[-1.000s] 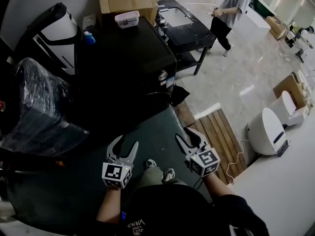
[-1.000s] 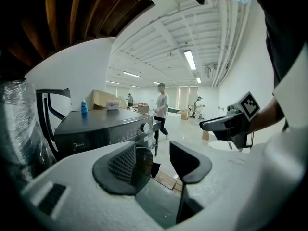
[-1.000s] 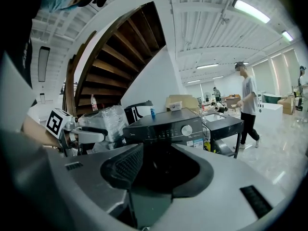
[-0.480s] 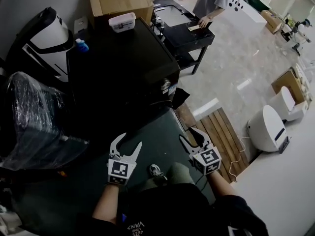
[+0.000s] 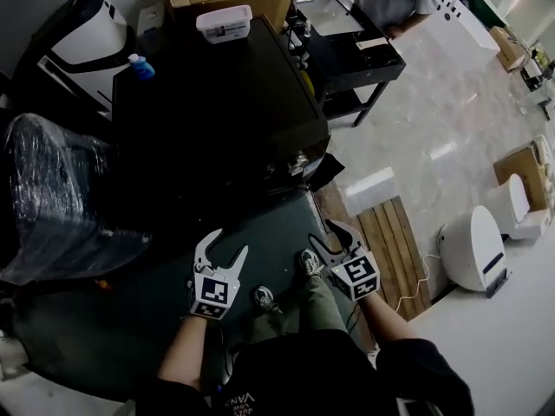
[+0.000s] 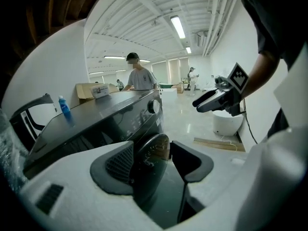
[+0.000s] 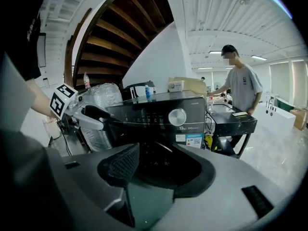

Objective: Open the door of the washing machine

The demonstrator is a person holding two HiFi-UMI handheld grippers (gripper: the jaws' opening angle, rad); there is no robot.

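Both hands are lowering toward the washing machine (image 5: 217, 102). The left gripper (image 5: 227, 243) and right gripper (image 5: 328, 232) are spreading empty jaws, likely lining up on the closed door (image 6: 153, 150) on its near face.

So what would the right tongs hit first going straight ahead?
Probably the dark round door of the washing machine, dead ahead of the right tongs, which have just been opening, empty.

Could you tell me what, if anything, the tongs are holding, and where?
Nothing: both the left tongs and right tongs have just been opening, empty, short of the washing machine.
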